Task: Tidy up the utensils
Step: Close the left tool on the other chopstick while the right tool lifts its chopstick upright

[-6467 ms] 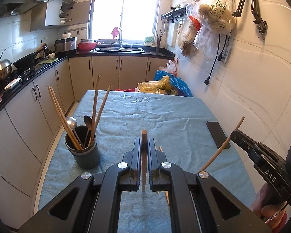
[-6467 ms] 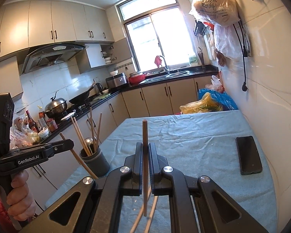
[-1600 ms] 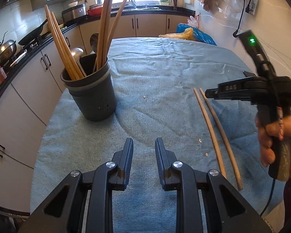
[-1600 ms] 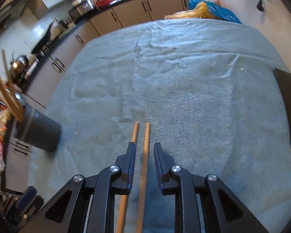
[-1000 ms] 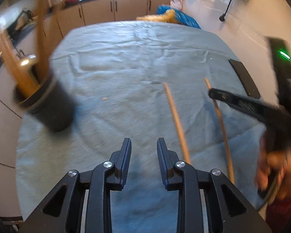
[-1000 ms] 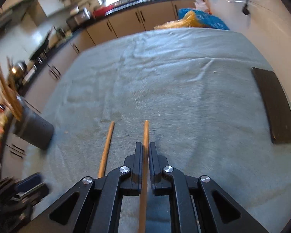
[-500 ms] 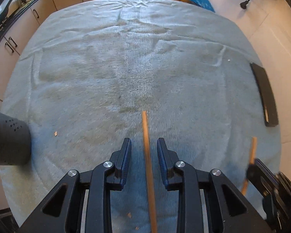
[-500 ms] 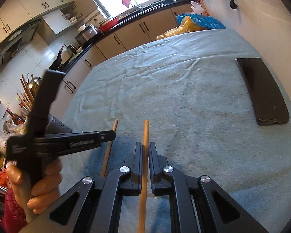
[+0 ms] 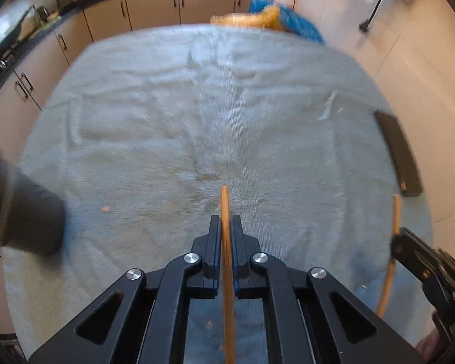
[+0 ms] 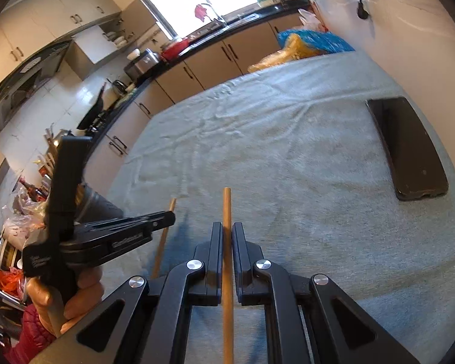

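On the table [image 9: 154, 127], which is covered by a pale blue-grey cloth, both pairs of tongs are clamped on wooden chopsticks. The left tongs [image 9: 226, 227] have just been closing, and in the left wrist view the left chopstick [image 9: 226, 212] now sits pinched between the two black pads, its tip reaching a little way past them over the cloth. The same tongs show from the side in the right wrist view [image 10: 170, 217], held in the person's left hand [image 10: 75, 294] with a red sleeve below it; the thin stick [image 10: 163, 236] runs slanting through their tips.

The right tongs [image 10: 226, 230] are likewise closed tight on the right chopstick [image 10: 226, 209], which stands straight between the pads and pokes out beyond them. In the left wrist view these tongs appear at the right edge [image 9: 397, 242], with their chopstick [image 9: 394, 215] sticking up past the tips and trailing down below them. The two chopsticks are apart, each in its own grip, side by side over the near part of the table.

A dark grey utensil holder [image 9: 27, 212] stands at the left edge of the table, blurred in the left wrist view; in the right wrist view it is mostly hidden behind the left tongs' handle [image 10: 100, 204]. A black phone [image 10: 409, 148] lies flat near the right edge of the table, well apart from the tongs. Beyond the far edge lie blue and yellow bags [image 10: 306, 44], and beige kitchen cabinets [image 9: 154, 6] run along the back.
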Demonstrator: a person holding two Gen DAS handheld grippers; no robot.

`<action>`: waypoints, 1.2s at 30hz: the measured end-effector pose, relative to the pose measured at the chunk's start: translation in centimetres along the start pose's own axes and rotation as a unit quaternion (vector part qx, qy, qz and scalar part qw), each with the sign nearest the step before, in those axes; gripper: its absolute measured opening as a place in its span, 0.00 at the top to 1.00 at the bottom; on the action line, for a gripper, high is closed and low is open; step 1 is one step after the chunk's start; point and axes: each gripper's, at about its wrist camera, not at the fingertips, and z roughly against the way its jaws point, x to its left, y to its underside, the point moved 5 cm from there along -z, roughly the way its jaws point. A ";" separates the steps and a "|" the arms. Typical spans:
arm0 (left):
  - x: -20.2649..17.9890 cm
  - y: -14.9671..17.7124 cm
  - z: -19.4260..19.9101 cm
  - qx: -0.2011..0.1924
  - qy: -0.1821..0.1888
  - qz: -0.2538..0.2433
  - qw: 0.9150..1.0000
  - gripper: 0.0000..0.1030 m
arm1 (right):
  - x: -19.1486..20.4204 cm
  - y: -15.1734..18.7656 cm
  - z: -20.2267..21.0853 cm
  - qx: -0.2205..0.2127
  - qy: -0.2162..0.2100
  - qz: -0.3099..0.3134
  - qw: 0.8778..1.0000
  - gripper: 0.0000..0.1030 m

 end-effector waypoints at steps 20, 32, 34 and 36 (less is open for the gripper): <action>1.5 2.7 17.1 -0.209 0.019 -0.017 0.978 0.95 | 9.8 0.9 8.5 -0.153 -0.010 0.102 0.983 0.93; 2.1 3.6 18.4 -0.219 0.025 -0.017 0.975 0.95 | 11.0 1.3 9.8 -0.173 0.003 0.117 0.978 0.93; 2.1 3.7 18.6 -0.222 0.026 -0.016 0.975 0.95 | 11.0 1.4 10.1 -0.178 0.009 0.123 0.976 0.93; 2.2 3.6 18.8 -0.222 0.026 -0.015 0.974 0.95 | 11.3 1.4 10.1 -0.182 0.015 0.130 0.975 0.93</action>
